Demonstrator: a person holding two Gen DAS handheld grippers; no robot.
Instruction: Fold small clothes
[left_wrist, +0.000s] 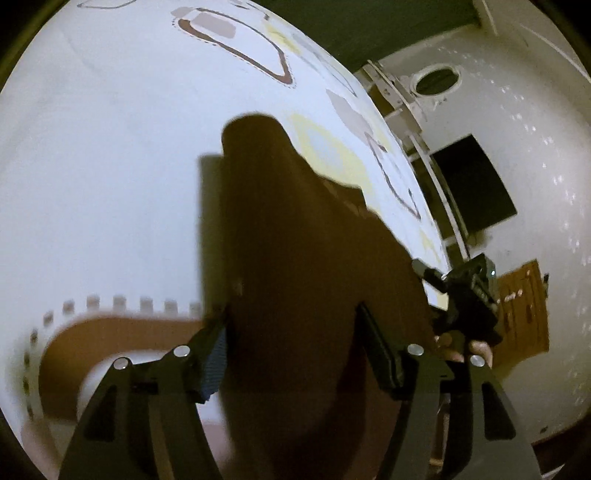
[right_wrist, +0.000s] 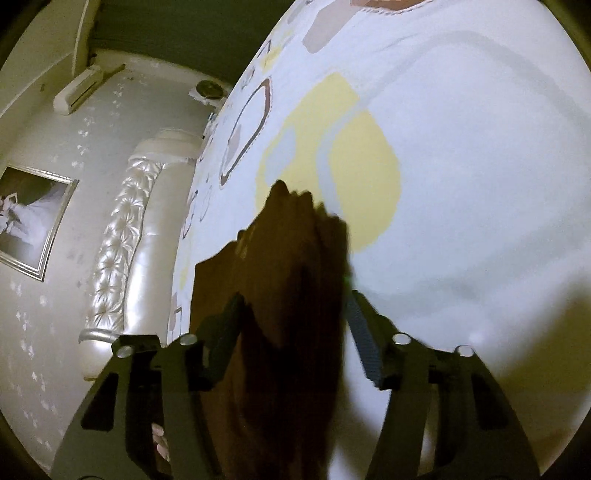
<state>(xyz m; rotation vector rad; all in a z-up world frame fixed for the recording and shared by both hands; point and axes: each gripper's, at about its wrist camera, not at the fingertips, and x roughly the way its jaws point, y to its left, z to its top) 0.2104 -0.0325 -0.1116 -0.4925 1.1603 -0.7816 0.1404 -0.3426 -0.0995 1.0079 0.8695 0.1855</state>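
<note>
A dark brown garment (left_wrist: 295, 258) lies on a white bedsheet (left_wrist: 110, 166) printed with brown, yellow and grey shapes. In the left wrist view my left gripper (left_wrist: 291, 314) is open, its two fingers on either side of the cloth, which passes between them. My right gripper (left_wrist: 436, 280) shows at the garment's right edge in that view. In the right wrist view my right gripper (right_wrist: 295, 306) is open too, with the brown garment (right_wrist: 280, 295) bunched between its fingers. The sheet (right_wrist: 461, 147) lies beyond.
A padded white headboard (right_wrist: 122, 236) runs along the bed's left side in the right wrist view, with a framed picture (right_wrist: 29, 221) on the wall. In the left wrist view a dark panel (left_wrist: 476, 184) and a wooden door (left_wrist: 524, 314) stand beyond the bed edge.
</note>
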